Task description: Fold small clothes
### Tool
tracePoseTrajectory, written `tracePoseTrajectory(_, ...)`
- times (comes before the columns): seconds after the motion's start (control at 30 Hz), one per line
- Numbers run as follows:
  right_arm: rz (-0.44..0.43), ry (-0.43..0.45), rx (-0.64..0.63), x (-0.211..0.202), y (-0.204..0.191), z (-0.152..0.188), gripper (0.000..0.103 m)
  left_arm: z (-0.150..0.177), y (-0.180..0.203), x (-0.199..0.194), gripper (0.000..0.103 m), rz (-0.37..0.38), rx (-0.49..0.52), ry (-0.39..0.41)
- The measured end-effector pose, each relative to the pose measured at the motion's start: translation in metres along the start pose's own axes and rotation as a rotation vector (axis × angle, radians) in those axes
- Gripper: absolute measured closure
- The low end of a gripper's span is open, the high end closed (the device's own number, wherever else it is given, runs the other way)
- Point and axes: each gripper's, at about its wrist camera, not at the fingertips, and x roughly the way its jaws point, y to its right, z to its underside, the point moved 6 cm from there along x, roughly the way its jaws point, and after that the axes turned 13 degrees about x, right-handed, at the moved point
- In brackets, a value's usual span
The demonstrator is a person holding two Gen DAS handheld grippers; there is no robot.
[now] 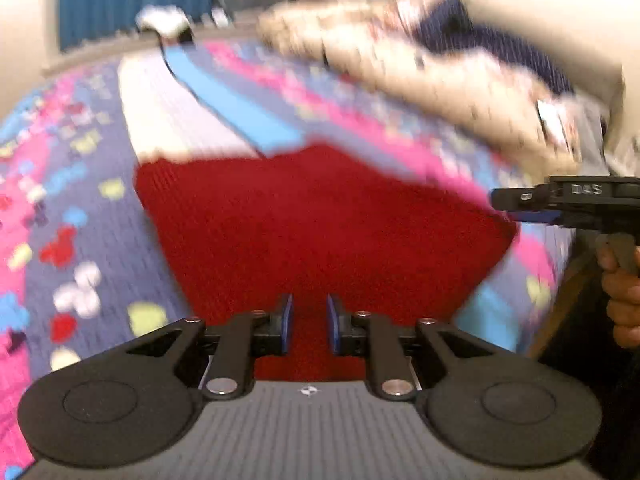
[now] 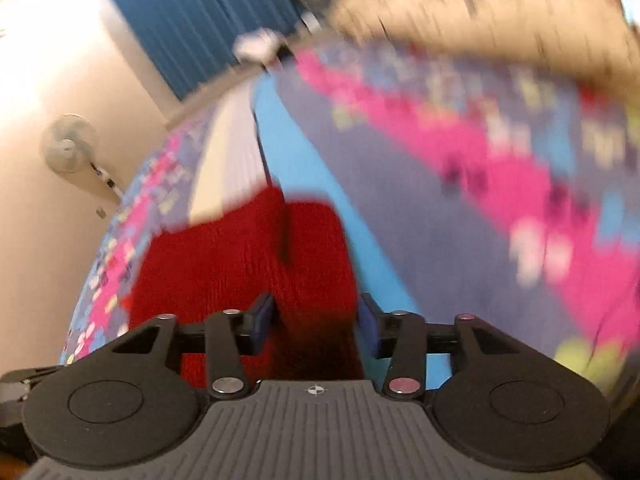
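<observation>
A red knitted garment [image 1: 320,224] lies on a patterned bedspread [image 1: 72,208]. My left gripper [image 1: 310,326] hovers over its near edge with a narrow gap between the blue pads, nothing between them. The right gripper shows at the garment's right corner in the left wrist view [image 1: 520,204]. In the right wrist view the red garment [image 2: 240,264] has a folded ridge running between the pads of my right gripper [image 2: 316,320], which stands open around it. Both views are motion-blurred.
A beige pillow or blanket pile [image 1: 420,64] with a dark blue item lies at the bed's far right. A white and blue striped cloth [image 1: 192,108] lies beyond the red garment. A blue curtain [image 2: 208,12] and a wall fan [image 2: 68,144] stand behind.
</observation>
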Motion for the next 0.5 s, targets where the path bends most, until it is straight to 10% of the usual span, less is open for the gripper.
tracePoseTrajectory(0.13,-0.059,0.078,-0.145,-0.006,-0.024,-0.037,0.054,0.006,-0.001,0.027,0.083,0.014,-0.027,-0.079)
tracePoseTrajectory(0.3,-0.121,-0.183,-0.196,0.073,-0.041,-0.057,0.038,-0.001,0.005,0.031,0.080,0.014,0.058,-0.071)
tracePoseTrajectory(0.5,-0.064,-0.332,-0.187,0.134,-0.031,-0.029,0.049,-0.007,-0.016,0.022,0.080,-0.051,-0.025,0.002)
